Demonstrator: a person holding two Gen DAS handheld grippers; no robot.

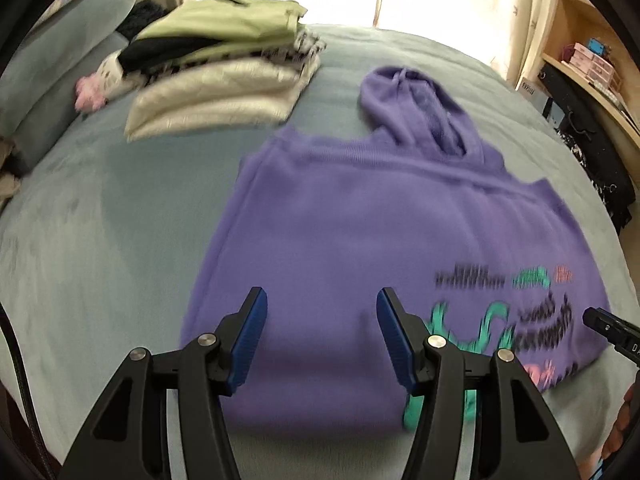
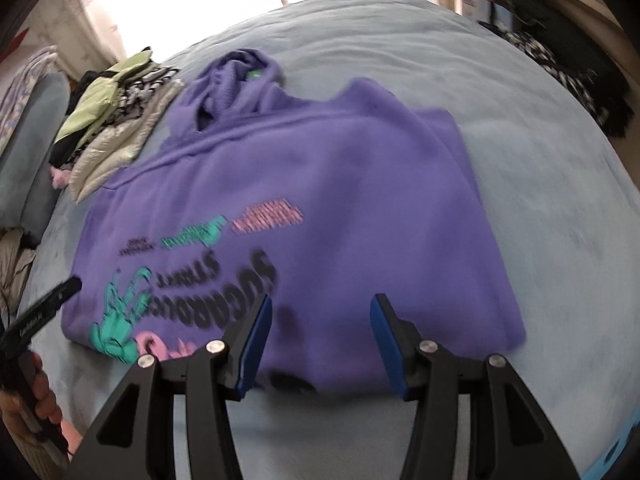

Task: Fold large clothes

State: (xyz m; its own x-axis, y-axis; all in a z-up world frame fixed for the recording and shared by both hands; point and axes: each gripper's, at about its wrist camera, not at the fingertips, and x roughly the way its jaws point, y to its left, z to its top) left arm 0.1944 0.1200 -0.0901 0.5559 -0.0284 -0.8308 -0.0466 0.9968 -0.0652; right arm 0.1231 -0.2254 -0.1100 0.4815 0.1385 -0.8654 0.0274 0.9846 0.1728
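1. I see the purple hoodie [image 1: 360, 220] lying on the grey-blue bed cover [image 1: 100, 220], soft fleece, folded to a rough rectangle; its hood [image 1: 416, 104] is bunched at the far end; blurred print covers its near part.
2. My left gripper [image 1: 320, 300] hangs above the hoodie's near edge, jaws spread, blue ribbed pads bare.
3. My right gripper [image 2: 320, 308] hangs likewise, jaws spread, nothing pinched.
4. Beyond the hoodie's hood, to the left, sits a stack of folded clothes [image 1: 224, 68]; shiny cream quilting under pale green.

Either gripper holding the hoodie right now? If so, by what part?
Nothing held. The left gripper and right gripper both hang open above the purple hoodie on the bed, with no fabric between the pads.
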